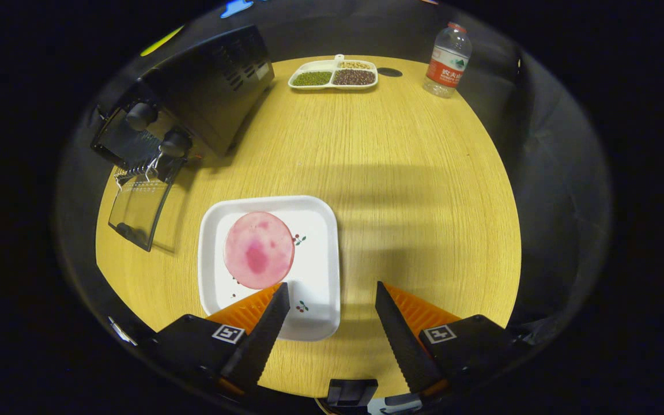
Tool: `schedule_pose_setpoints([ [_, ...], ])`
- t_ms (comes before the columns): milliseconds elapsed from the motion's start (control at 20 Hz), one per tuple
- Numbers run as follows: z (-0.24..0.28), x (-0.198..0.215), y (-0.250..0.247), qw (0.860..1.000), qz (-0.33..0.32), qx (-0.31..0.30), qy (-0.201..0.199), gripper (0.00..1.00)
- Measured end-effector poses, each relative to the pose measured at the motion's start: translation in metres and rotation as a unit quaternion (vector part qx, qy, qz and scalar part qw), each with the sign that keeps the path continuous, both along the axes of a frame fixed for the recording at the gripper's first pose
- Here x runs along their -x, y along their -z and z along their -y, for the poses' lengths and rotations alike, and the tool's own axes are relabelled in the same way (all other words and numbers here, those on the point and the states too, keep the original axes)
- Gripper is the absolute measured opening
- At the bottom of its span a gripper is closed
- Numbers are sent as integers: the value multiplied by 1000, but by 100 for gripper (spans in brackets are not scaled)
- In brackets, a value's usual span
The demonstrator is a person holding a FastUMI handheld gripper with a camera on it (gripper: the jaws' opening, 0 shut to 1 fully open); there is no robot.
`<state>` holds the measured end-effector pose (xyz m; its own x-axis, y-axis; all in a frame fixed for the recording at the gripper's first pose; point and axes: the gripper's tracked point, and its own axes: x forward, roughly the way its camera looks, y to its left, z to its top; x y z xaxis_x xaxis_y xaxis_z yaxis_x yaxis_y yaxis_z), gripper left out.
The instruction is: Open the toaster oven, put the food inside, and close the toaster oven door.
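Pink round food slice [259, 250] is seen on white plate [320, 230], just ahead-left of released, empty fingers [332, 294]; toaster oven [205, 92], door down, beyond plate.

Gripper [332, 297] spread wide above table [424, 190], pink food slice [258, 249] on white plate [320, 230] ahead, toaster oven [205, 92] door [139, 210] down.

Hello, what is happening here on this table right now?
A person holds a gripper over a round wooden table. Its fingers are open and hold nothing; they hang above the near edge of a white plate carrying a round pink slice of food. The toaster oven beyond the plate already has its glass door folded down, so the food is not yet inside.
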<state>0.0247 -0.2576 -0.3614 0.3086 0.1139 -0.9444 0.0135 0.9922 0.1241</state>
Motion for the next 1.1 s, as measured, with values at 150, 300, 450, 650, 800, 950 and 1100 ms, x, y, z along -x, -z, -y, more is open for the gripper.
schedule_pose_setpoints([
  [150,2,3,8,1000,-12,-9,14,96],
  [300,2,2,9,1000,-9,2,5,94],
  [450,-1,1,10,1000,-10,20,-13,88],
  [650,-6,-2,9,1000,-23,0,-6,68],
  [800,-5,-3,9,999,-34,-3,1,49],
  [950,2,-6,5,999,-33,-15,12,32],
  [1100,2,-4,9,998,-43,-44,33,11],
])
